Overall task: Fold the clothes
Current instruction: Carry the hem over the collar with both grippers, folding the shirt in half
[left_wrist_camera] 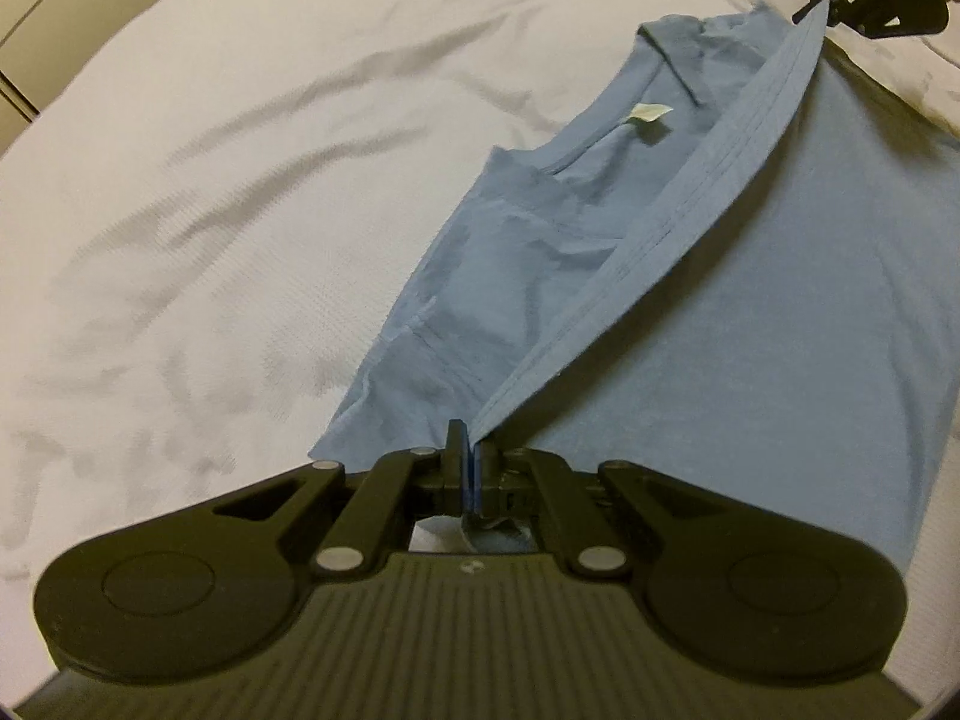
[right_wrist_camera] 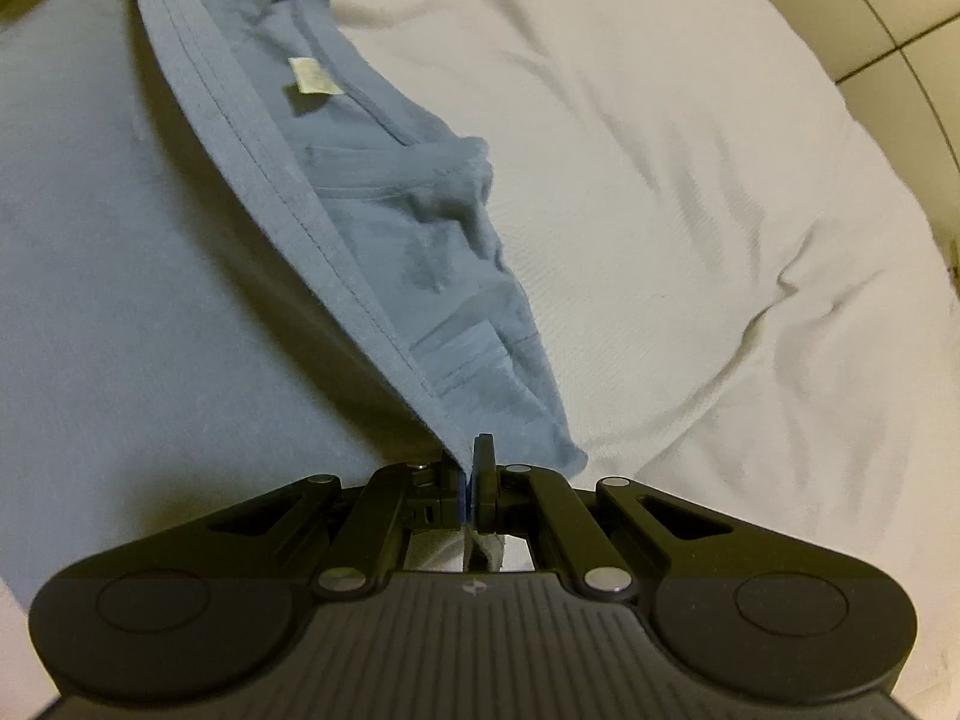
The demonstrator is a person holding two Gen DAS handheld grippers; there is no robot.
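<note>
A blue T-shirt (left_wrist_camera: 750, 312) lies on a bed covered by a wrinkled white sheet (left_wrist_camera: 240, 180). Its stitched hem (left_wrist_camera: 690, 192) is lifted and stretched taut between the two claws: the left claw (left_wrist_camera: 468, 450) is clenched on one end, and the right claw (right_wrist_camera: 471, 468) is clenched on the other. The hem is being carried over the collar end, where a small pale label (right_wrist_camera: 309, 75) and a bunched sleeve (right_wrist_camera: 462, 180) show, so the fold appears about half done, with laying the hem down and any further folds left to do.
</note>
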